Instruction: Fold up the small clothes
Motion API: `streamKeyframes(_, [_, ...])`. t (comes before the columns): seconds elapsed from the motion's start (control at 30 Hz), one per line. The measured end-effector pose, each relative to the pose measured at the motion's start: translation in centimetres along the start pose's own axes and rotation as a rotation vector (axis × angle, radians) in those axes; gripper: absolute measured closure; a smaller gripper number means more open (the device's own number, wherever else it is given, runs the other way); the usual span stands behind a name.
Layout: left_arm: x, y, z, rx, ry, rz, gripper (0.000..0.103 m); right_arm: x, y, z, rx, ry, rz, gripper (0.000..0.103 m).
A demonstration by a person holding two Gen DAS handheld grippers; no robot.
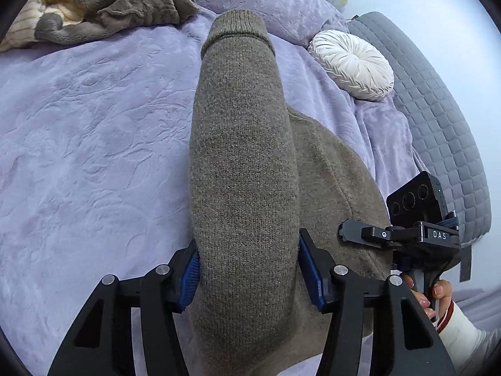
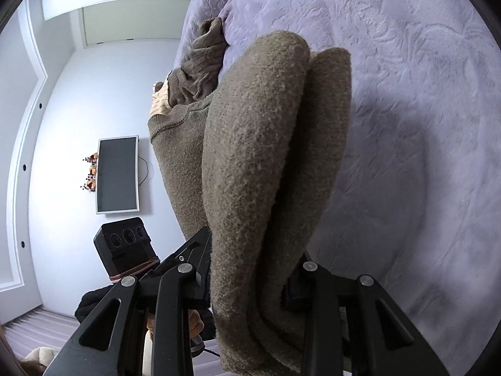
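Observation:
A grey-brown knit sweater is lifted off the lavender bedspread. In the left wrist view its sleeve, cuff end farthest away, hangs as a thick fold between the blue pads, and my left gripper is shut on it. The right gripper's body shows at the right edge of the sweater, a person's hand around its handle. In the right wrist view the sweater is doubled into several layers and my right gripper is shut on that bunch. Fabric hides both right pads.
A grey plush garment on a cream striped one lies at the far left of the bed. A round white pillow sits by the grey quilted headboard. A brown ribbed garment lies beyond the sweater. A screen hangs on the wall.

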State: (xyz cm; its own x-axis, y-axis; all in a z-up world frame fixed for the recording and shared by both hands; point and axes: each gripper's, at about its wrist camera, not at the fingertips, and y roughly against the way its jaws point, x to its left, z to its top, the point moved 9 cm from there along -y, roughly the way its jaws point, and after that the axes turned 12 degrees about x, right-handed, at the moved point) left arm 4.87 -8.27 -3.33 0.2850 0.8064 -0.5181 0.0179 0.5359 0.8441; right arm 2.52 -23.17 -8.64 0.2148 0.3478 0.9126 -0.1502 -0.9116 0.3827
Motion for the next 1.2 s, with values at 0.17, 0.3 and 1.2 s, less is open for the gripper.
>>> streamKeyframes(0.17, [3.5, 3.3, -4.8, 0.015, 0.021, 0.039, 0.046, 2.1, -3.8, -3.6, 0.031, 0.006, 0.008, 0.069])
streamKeyframes(0.3, [7.3, 5.2, -8.7, 0.032, 0.081, 0.059, 0.046, 2.9, -8.3, -6.9, 0.077, -0.005, 0.015, 0.069])
streamKeyframes(1.2, [10.7, 8.8, -16.1, -0.008, 0.049, 0.145, 0.037, 3.2, -7.4, -11.5, -0.056, 0.161, -0.696, 0.089])
